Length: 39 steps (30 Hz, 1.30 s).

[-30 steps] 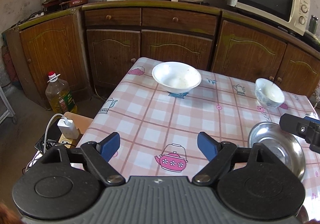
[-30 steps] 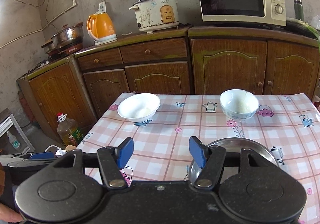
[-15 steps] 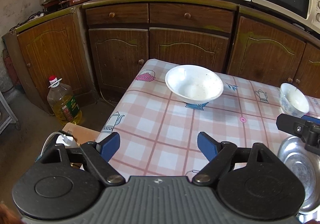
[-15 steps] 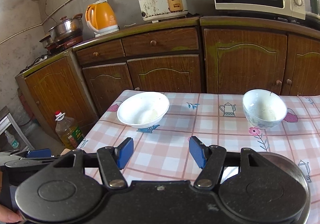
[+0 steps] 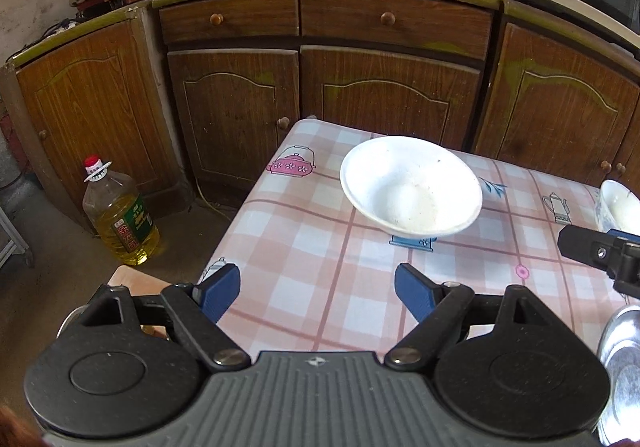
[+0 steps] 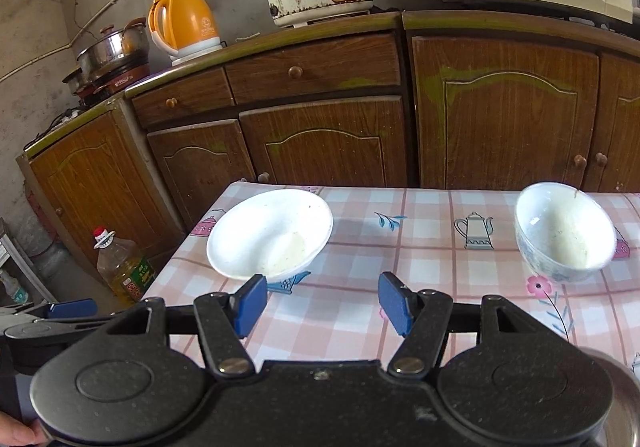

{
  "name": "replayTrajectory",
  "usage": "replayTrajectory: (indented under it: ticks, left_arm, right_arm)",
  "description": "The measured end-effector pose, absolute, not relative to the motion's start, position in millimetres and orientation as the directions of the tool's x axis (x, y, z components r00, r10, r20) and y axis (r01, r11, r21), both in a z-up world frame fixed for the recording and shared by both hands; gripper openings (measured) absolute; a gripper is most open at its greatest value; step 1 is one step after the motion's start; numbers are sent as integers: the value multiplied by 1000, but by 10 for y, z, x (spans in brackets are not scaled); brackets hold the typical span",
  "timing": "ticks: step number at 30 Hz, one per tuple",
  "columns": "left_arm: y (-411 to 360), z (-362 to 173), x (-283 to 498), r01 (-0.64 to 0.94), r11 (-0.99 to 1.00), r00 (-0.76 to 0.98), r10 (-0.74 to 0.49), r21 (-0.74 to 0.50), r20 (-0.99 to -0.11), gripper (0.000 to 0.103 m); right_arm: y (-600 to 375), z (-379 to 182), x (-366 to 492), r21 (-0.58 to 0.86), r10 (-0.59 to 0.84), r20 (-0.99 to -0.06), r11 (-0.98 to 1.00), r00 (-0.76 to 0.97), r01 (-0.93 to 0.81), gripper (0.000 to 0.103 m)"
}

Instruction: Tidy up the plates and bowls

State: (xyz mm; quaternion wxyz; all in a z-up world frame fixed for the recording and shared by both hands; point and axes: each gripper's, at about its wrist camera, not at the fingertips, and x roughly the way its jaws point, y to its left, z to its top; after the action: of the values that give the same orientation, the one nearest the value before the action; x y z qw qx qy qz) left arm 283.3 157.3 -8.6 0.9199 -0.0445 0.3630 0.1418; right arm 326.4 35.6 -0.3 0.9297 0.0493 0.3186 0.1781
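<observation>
Glazed white shallow bowl (image 5: pixel 411 188) sits ahead of the spread, empty left gripper (image 5: pixel 316 292); the patterned deep bowl (image 6: pixel 565 232) lies right of the spread right gripper (image 6: pixel 322 304). The steel plate (image 5: pixel 622 363) is cut off.

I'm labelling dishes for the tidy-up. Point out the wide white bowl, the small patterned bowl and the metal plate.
wide white bowl (image 5: pixel 412 191), left wrist view, inner bottom.
small patterned bowl (image 6: pixel 566 233), right wrist view, inside wall.
metal plate (image 5: pixel 622 359), left wrist view, rim at right edge.
</observation>
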Motion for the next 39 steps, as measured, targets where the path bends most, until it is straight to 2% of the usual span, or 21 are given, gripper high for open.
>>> replayTrajectory:
  ticks: [7, 17, 21, 29, 33, 39]
  left_arm:
    - [1754, -137, 3170, -313, 950, 689, 236, 12, -685, 85]
    - [1899, -264, 3598, -286, 957, 692, 172, -48, -701, 85]
    - [1924, -367, 3737, -281, 959, 677, 175, -32, -715, 79]
    - [1932, -465, 3926, -257, 966, 692, 178, -9, -699, 76]
    - [1919, -525, 4023, -240, 971, 700, 182, 12, -690, 69]
    - [1904, -626, 4156, -215, 977, 707, 163, 11, -688, 52]
  right_arm:
    - [511, -116, 3639, 224, 374, -590, 927, 715, -300, 75]
    - [663, -331, 4161, 263, 372, -638, 928, 674, -263, 75]
    - [690, -451, 4327, 274, 364, -655, 931, 663, -241, 75]
    - [776, -699, 4594, 298, 373, -680, 927, 631, -227, 75]
    - [840, -803, 4671, 302, 379, -682, 925, 626, -231, 75]
    - [928, -884, 4786, 324, 401, -669, 915, 626, -240, 71]
